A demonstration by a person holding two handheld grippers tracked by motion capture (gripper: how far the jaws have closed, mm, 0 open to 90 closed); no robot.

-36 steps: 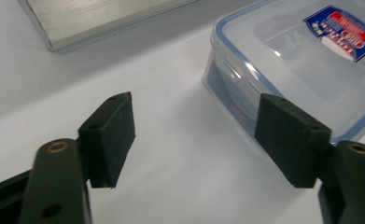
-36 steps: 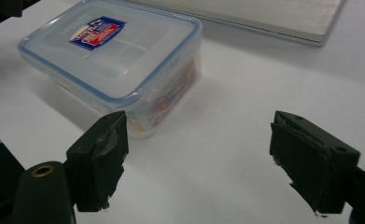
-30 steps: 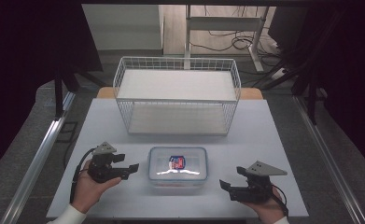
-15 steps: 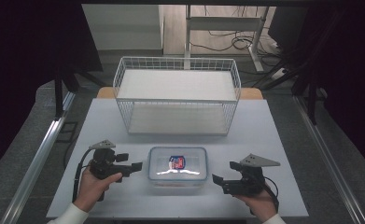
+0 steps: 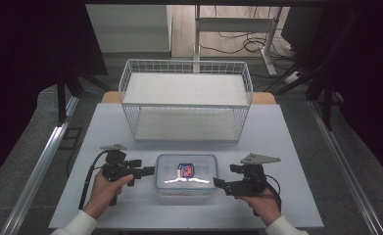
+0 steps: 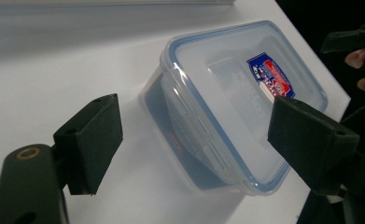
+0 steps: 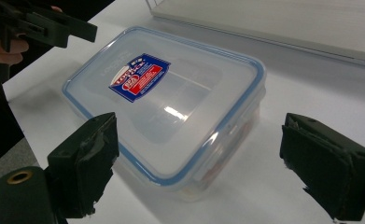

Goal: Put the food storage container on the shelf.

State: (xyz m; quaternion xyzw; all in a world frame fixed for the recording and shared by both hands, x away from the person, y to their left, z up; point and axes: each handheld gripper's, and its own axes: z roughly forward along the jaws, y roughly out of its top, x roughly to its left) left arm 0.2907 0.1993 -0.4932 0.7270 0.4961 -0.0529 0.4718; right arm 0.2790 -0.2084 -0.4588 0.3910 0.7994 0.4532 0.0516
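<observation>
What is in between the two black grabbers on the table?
A clear plastic box with a blue-rimmed lid lies between the left gripper and the right gripper, seen in the high view.

Looks like a lab or test studio set up for recording stuff, not anyone's home: the white rectangular table [image 5: 287, 147] is boxed in by black curtains [image 5: 37, 58] on both sides, with silver aluminium frame rails [image 5: 42, 166] running along the grey carpeted floor [image 5: 355, 196]. Behind it there's a pale adjustable desk frame on metal legs [image 5: 238, 29] with loose black cables [image 5: 238, 46] sprawled on the wooden floor and a white power strip [image 5: 293, 77] lying around. The props are pretty staged too, just a white wire mesh basket [image 5: 186, 105] and a clear plastic lidded food box with a blue seal [image 5: 186, 177] sitting on an otherwise tidy tabletop.
</observation>
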